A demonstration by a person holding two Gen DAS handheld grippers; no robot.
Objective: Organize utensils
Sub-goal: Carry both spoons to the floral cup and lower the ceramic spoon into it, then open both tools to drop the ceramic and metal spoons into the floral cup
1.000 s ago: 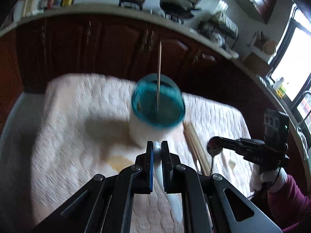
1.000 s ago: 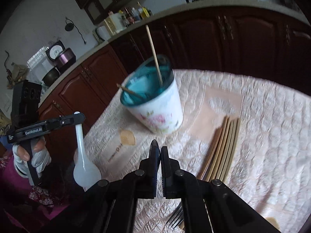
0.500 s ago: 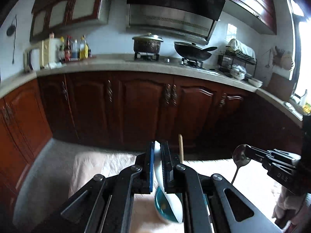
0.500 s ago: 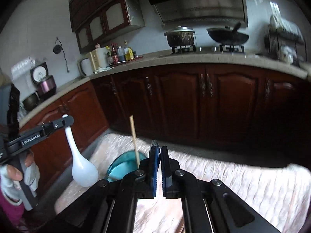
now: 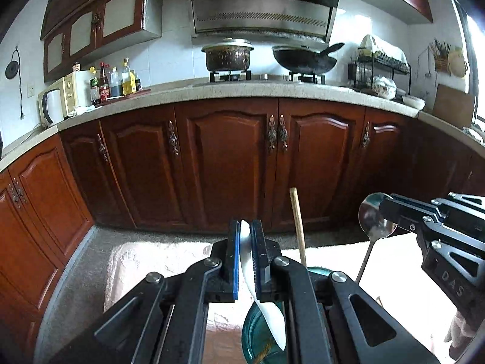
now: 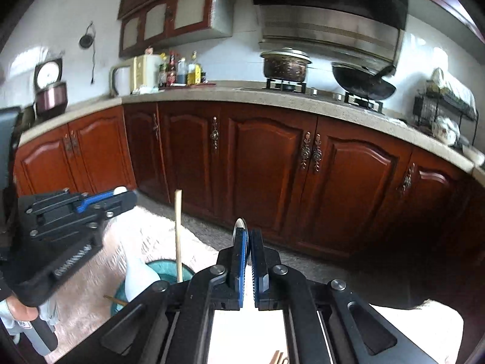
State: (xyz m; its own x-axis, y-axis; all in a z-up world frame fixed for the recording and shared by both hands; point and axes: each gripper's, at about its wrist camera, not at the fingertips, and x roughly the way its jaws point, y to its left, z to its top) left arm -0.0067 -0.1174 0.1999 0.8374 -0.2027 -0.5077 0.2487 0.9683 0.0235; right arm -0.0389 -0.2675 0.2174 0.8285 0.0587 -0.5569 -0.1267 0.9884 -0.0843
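White ceramic spoon (image 5: 246, 254) clamped between pads of left gripper (image 5: 245, 227), handle up, bowl hanging down over teal-lined cup (image 5: 257, 330) at 6 o'clock in left wrist view. Same spoon seen from right wrist view at 8 o'clock, bowl (image 6: 138, 276) just above cup rim (image 6: 163, 265), not yet inside as far as can be told.

Metal spoon (image 5: 374, 218) pinched in right gripper (image 5: 391, 209), at 3 o'clock in left view, bowl end up, handle slanting down toward cup. In right wrist view only a sliver of bright metal (image 6: 240, 223) showing above closed jaws of right gripper (image 6: 247, 236). Both grippers clenched, each on its own spoon.

Already in cup: one wooden chopstick (image 5: 298, 227) standing upright, leaning on rim; a second brown stick (image 6: 115, 300) lying low across the inside, partly hidden.

Left to do, by judgement: lower both spoons into cup and release. More wooden sticks (image 6: 280, 358) just visible at 6 o'clock in right view, on pale quilted tablecloth (image 6: 142, 236), likely waiting for pickup. Rest of table mostly hidden by gripper frames, so total count of loose utensils cannot be told.

Progress estimate: roughly midway. Some pieces stowed, two in transit, some on table.

Risk noted: two spoons converging on one narrow cup with upright chopstick in the way; staggered entry advisable.
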